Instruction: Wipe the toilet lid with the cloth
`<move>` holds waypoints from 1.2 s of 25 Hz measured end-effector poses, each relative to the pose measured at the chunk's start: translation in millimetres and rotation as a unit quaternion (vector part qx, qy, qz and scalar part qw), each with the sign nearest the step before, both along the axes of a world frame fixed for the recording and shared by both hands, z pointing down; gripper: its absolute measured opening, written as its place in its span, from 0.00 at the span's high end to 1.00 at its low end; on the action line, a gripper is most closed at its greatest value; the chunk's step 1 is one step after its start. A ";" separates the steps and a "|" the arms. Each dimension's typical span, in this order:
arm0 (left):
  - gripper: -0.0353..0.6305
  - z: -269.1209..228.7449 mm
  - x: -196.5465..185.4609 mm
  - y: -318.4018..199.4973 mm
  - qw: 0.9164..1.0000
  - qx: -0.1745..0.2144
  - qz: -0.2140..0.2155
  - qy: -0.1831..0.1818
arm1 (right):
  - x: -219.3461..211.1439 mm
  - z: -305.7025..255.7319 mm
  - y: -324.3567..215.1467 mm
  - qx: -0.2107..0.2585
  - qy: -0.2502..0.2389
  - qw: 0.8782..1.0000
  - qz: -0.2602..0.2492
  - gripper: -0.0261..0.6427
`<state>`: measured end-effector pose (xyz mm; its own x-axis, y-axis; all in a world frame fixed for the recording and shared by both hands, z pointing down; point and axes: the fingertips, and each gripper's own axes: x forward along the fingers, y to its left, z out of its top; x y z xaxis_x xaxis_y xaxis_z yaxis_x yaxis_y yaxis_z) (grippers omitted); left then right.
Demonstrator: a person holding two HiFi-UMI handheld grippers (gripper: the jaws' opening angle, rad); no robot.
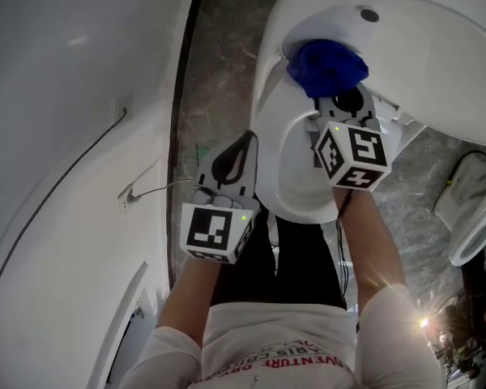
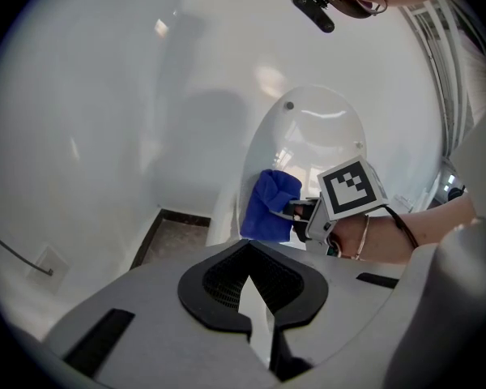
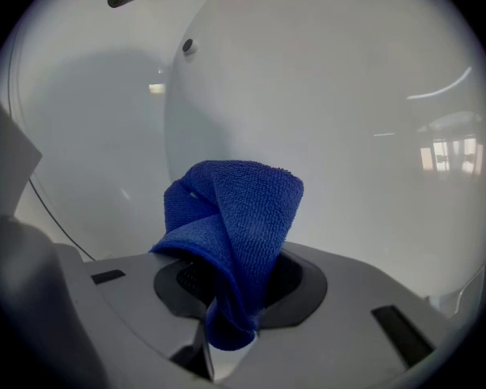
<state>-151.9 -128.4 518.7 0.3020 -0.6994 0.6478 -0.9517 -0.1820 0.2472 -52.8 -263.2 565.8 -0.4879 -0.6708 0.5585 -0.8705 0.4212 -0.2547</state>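
A grey marbled floor (image 1: 219, 71) is seen between a white wall (image 1: 65, 96) and the toilet (image 1: 308, 177), which is stood directly on it. A dark strip (image 1: 185, 96) is run along the wall's foot. More floor is shown right of the toilet.

A narrow strip of floor (image 1: 219, 71) is seen between the white wall (image 1: 65, 96) and the toilet bowl (image 1: 300, 189). Its near end is taken up by the left gripper (image 1: 239, 148), whose fingers are closed on nothing. A thin cable (image 1: 73, 167) is run along the wall. The way forward is barred by the raised toilet lid (image 1: 421, 47). The blue cloth (image 1: 328, 65) is held at the lid's lower part by the right gripper (image 1: 340, 104), and the broad face above it is unobstructed. On the right, room is limited by a white object (image 1: 474, 241).
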 end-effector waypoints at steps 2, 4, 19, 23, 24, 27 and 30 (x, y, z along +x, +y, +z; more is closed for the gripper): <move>0.94 1.7 9.3 1.2 1.000 -0.002 0.014 0.000 | 12.3 0.9 0.2 -0.002 0.003 1.000 0.014 0.83; 0.94 3.4 19.0 2.1 1.000 -0.003 0.028 -0.001 | 26.2 2.1 0.7 -0.003 0.007 1.000 0.028 0.83; 0.94 1.9 111.8 -12.3 0.994 0.009 0.106 0.004 | 171.5 3.2 12.1 -0.009 0.054 0.991 0.125 0.83; 0.94 2.5 137.4 -7.9 0.991 0.008 0.130 0.006 | 223.9 0.8 22.8 -0.010 0.074 0.983 0.169 0.83; 0.94 2.3 143.1 -6.8 0.991 0.009 0.135 0.006 | 234.9 -0.2 25.5 -0.010 0.078 0.981 0.177 0.83; 0.94 2.4 158.5 -3.2 0.989 0.009 0.150 0.006 | 260.3 -4.1 33.6 -0.008 0.086 0.977 0.196 0.83; 0.94 1.9 171.2 1.1 0.987 0.009 0.160 0.006 | 277.3 -8.5 43.3 -0.006 0.092 0.974 0.208 0.83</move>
<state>19.3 -127.3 520.6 0.5170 -0.5783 0.6311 -0.8417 -0.4775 0.2519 224.5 -219.9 557.3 -0.0671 -0.7814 0.6204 -0.9965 0.0211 -0.0812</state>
